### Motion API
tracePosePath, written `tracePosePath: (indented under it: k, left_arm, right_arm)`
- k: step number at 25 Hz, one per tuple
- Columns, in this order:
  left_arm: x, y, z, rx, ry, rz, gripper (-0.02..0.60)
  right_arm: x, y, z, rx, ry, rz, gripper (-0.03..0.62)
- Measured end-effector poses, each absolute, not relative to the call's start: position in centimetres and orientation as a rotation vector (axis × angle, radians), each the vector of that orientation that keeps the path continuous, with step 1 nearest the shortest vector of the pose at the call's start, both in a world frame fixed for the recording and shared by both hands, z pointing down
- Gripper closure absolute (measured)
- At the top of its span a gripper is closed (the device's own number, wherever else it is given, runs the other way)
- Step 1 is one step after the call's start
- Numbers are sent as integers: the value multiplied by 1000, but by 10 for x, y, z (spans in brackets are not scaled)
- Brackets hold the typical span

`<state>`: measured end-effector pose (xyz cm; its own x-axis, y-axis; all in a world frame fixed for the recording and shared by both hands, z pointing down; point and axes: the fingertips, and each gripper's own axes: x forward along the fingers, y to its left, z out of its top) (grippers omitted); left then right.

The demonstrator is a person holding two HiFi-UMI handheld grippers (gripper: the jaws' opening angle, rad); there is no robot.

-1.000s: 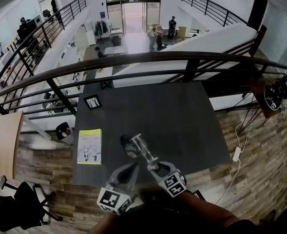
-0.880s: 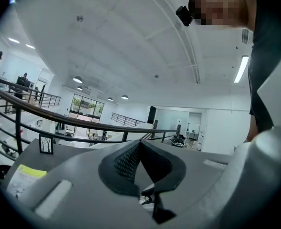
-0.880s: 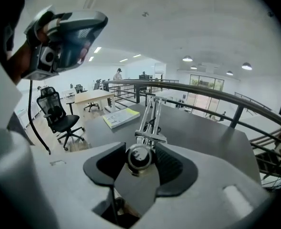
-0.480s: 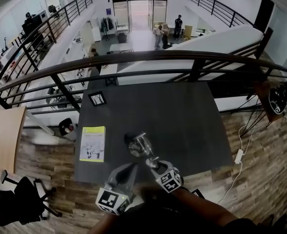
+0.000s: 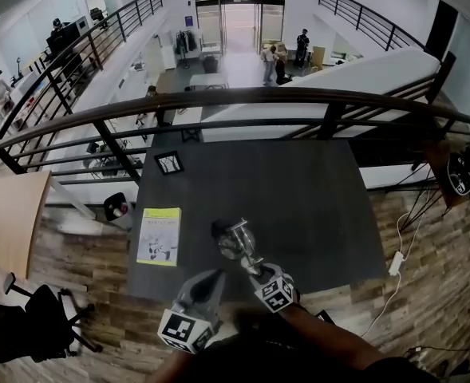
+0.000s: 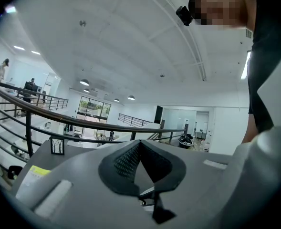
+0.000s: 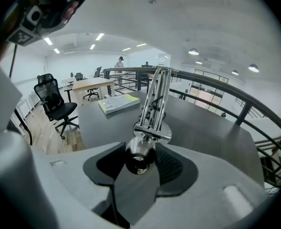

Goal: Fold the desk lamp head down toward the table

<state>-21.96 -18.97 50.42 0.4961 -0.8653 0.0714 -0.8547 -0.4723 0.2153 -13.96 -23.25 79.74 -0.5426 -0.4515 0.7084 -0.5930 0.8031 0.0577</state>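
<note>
A chrome desk lamp [image 5: 236, 244] stands near the front edge of the dark table [image 5: 298, 198]. Its two-rod arm [image 7: 154, 97] rises from a round base. My right gripper [image 5: 255, 272] is shut on the lamp's rounded chrome end [image 7: 139, 155], which sits between the dark pads [image 7: 172, 166]. My left gripper [image 5: 215, 276] hovers just left of it, over the table's front edge. It touches nothing. In the left gripper view its jaws [image 6: 139, 145] meet at the tip and point up over the table toward the railing, with nothing between them.
A yellow-green booklet [image 5: 159, 236] lies at the table's left side, with a small black picture frame [image 5: 168, 163] at the far left corner. A dark railing [image 5: 258, 96] runs behind the table. An office chair [image 5: 35, 325] and a wooden desk [image 5: 7, 222] stand to the left.
The head view has drifted, so the table sits slightly further right and lower. The right gripper keeps its hold on the lamp's end, and the left gripper stays beside it.
</note>
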Motion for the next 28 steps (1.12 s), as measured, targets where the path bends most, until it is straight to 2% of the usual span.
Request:
tracePosePath:
  k: [16,24,28]
  left_arm:
    - [-215,-187,503,2518,-1466,-71,580]
    - [-213,-196,495,2552,-1445,-110,580]
    - [-205,-194,488,2568,-1418,-130,580]
  right_arm:
    - [-143,-239,796,764,-2231,295,390]
    - [-148,-245,696,836,-2427,280,399]
    - [-155,-238,630,872,-2581,165,450]
